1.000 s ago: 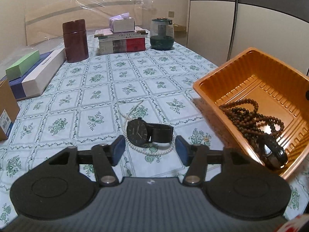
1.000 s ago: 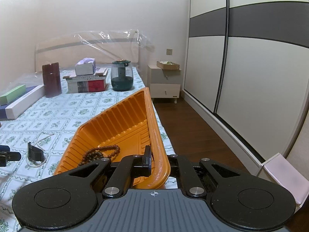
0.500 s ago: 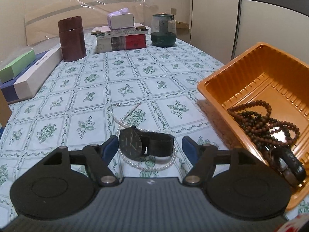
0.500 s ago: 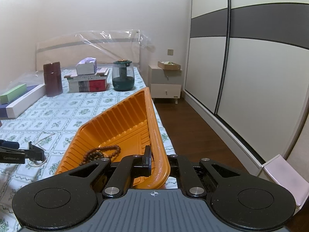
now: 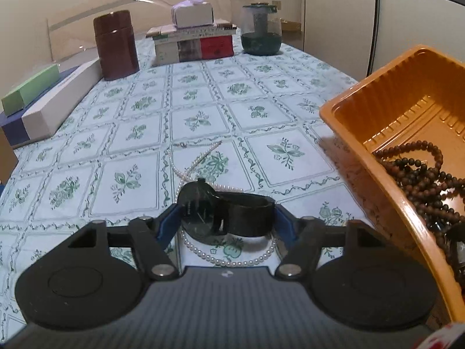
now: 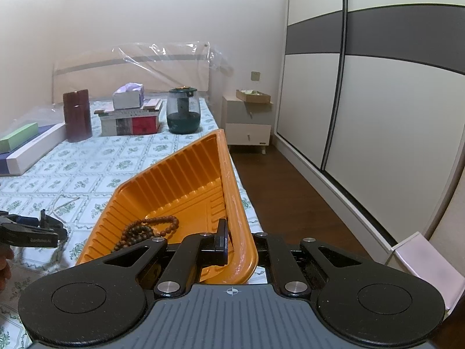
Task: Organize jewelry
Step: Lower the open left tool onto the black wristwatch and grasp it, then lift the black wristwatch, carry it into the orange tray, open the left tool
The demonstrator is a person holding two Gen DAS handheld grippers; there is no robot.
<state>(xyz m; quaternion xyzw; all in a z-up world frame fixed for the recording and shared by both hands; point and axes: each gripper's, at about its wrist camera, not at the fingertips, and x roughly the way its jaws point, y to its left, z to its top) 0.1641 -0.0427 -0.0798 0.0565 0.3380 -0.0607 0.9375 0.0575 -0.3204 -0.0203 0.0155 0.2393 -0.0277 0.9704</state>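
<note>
The bed-like surface under the green-and-white floral cloth (image 5: 200,93) is filling the left wrist view, and at 3 o'clock the ribbed orange plastic tray (image 5: 363,133) is sitting tilted, its near rim pinched by the clenched right gripper (image 6: 229,247), with the dark wooden bead strands (image 5: 421,180) already pooling inside. Now the key relation: the black wristwatch with its mesh band (image 5: 223,213) is lying right between the blue pads of the left gripper (image 5: 225,222), its long axis running 9 to 3 o'clock, dial toward the left pad, band loop toward the right. The jaws have just been closing around it; the pads look to be at its two ends, though whether they are truly pressing I cannot tell. The left hand is plainly the nearer one. Underneath, the white pearl necklace (image 5: 232,258) is looping from 6 o'clock up toward 12, touching the watch, so it is likely to snag or drag on a lift. The brown cylindrical canister (image 5: 116,45), stacked boxes (image 5: 193,45) and dark green glass jar (image 5: 260,33) are standing well apart at 11 to 1 o'clock, blocking nothing.
</note>
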